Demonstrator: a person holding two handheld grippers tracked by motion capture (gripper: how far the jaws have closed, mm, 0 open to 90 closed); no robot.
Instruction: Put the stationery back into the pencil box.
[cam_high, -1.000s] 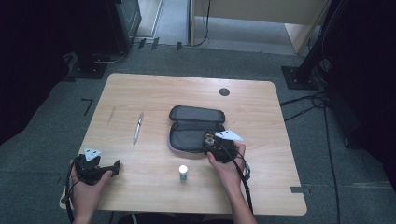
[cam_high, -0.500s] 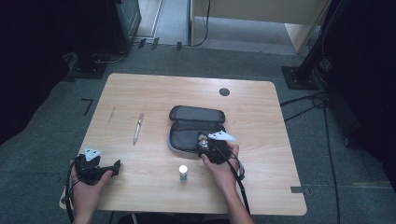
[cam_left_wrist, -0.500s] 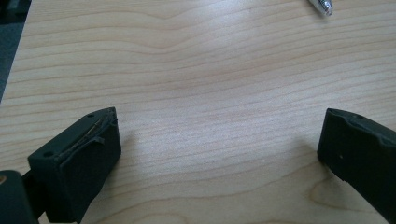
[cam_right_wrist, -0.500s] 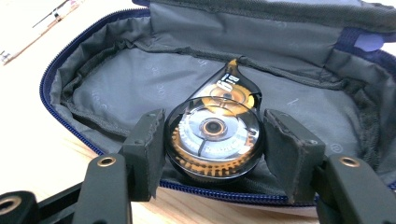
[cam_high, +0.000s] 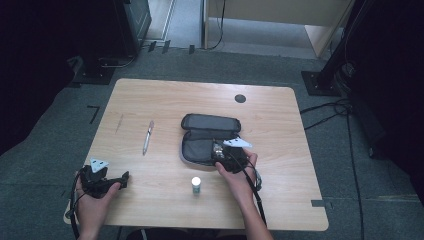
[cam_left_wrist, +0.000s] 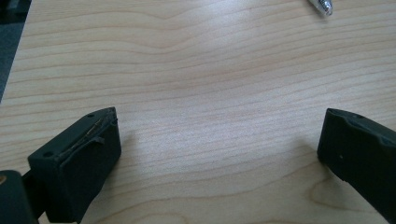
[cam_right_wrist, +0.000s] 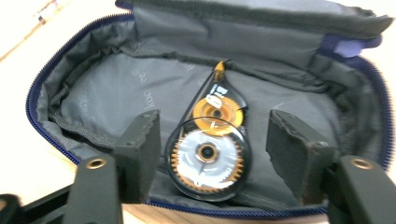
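A dark pencil case (cam_high: 197, 146) lies unzipped in the middle of the table, its grey lining (cam_right_wrist: 116, 93) exposed. Inside it rests a correction tape dispenser (cam_right_wrist: 210, 154), clear with orange and white wheels. My right gripper (cam_high: 220, 152) hovers over the case's near right part. Its jaws (cam_right_wrist: 217, 140) stand open on either side of the dispenser, the left one close to it, the right one apart. My left gripper (cam_high: 122, 176) is near the table's front left, open (cam_left_wrist: 219, 135) above bare wood.
A silver pen (cam_high: 148, 136) lies left of the case; its tip (cam_left_wrist: 322, 5) shows in the left gripper view. A small white-capped tube (cam_high: 196, 184) stands near the front edge. A black disc (cam_high: 240, 98) sits at the back of the table (cam_high: 280, 200).
My right gripper has shifted left over the open case. The left gripper has stayed still.
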